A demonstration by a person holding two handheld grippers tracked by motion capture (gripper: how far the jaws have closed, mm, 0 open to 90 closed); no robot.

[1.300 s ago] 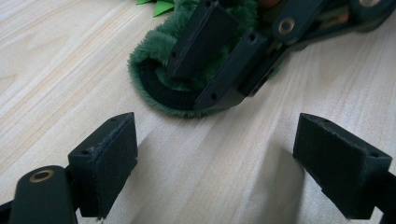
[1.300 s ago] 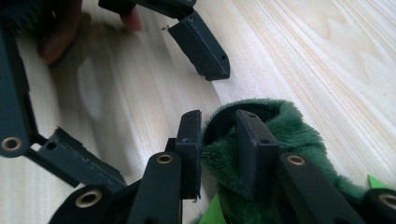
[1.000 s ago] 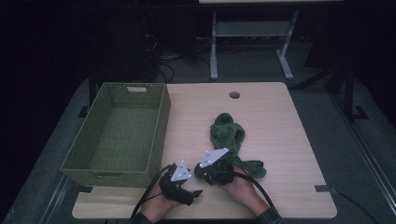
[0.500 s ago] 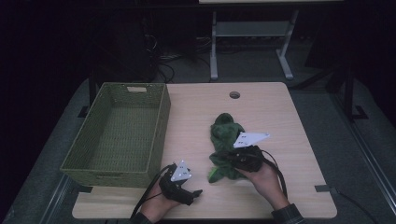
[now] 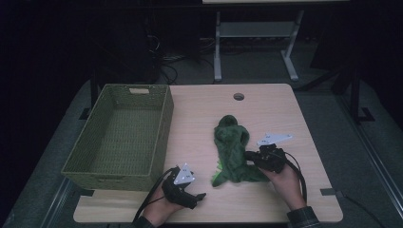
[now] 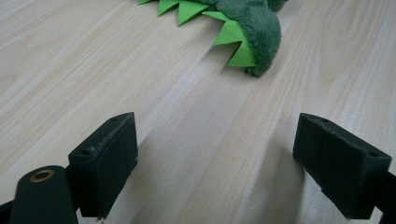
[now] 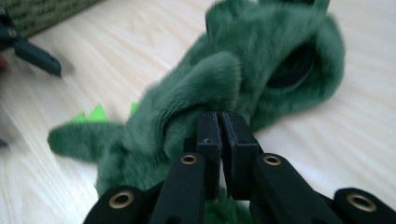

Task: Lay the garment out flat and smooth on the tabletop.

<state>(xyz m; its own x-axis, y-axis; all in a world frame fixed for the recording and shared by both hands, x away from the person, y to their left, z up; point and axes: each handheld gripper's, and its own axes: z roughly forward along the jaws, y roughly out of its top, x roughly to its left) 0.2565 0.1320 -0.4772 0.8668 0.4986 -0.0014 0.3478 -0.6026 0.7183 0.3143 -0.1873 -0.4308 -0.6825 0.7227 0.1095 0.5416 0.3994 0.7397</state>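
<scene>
Stage: green plush dinosaur toy (image 5: 232, 153) clamped by right gripper (image 7: 219, 135) | left gripper (image 6: 215, 163) spread, empty | pending: transfer into woven olive basket (image 5: 71, 164), left of toy.

The plush dinosaur (image 5: 233, 152) lies on the table (image 5: 285, 114), right of the basket (image 5: 119, 137).

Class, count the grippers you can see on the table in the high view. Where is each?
2. The left gripper sits at the near edge beside the basket; the right gripper is against the green plush near the middle.
</scene>
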